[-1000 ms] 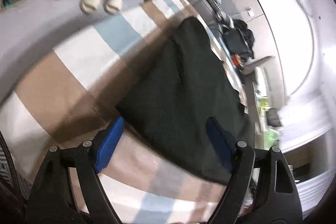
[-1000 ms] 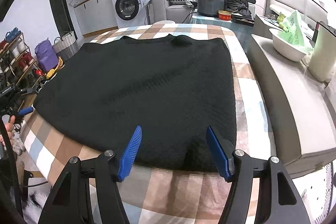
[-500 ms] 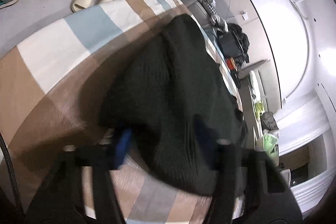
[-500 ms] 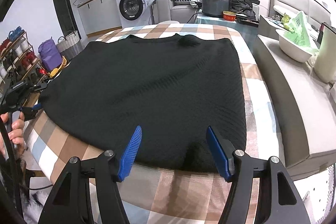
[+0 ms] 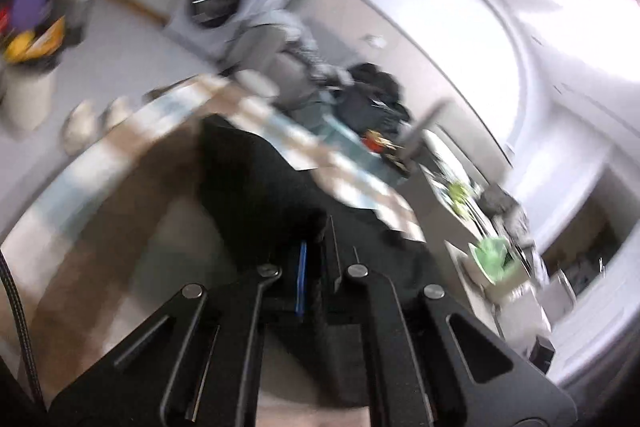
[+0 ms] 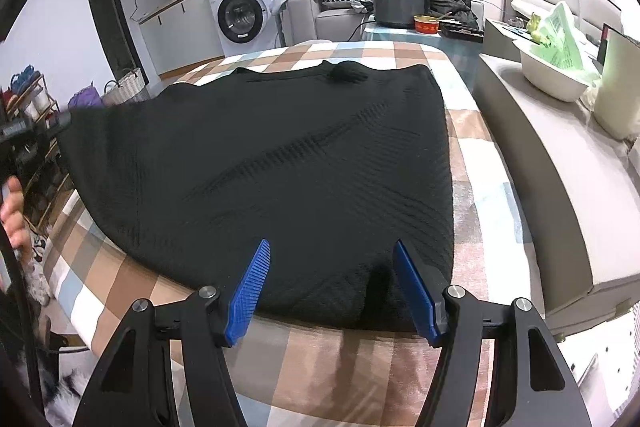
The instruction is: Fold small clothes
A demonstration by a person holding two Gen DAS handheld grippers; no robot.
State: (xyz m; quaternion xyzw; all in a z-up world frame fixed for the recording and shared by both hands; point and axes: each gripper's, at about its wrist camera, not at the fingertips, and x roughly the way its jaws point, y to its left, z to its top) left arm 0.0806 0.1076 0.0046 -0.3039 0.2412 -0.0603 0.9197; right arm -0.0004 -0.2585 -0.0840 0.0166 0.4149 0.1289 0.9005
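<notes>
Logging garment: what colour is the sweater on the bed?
Black sweater, seen best in right wrist view.

no readable text, washing machine (image 6: 242,15) panel and green bag (image 6: 558,31) print too small

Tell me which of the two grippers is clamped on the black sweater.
The left gripper: its jaws have just closed on a fold of the black sweater. The right gripper hovers over the near hem, blue pads apart, gripping nothing.
</notes>
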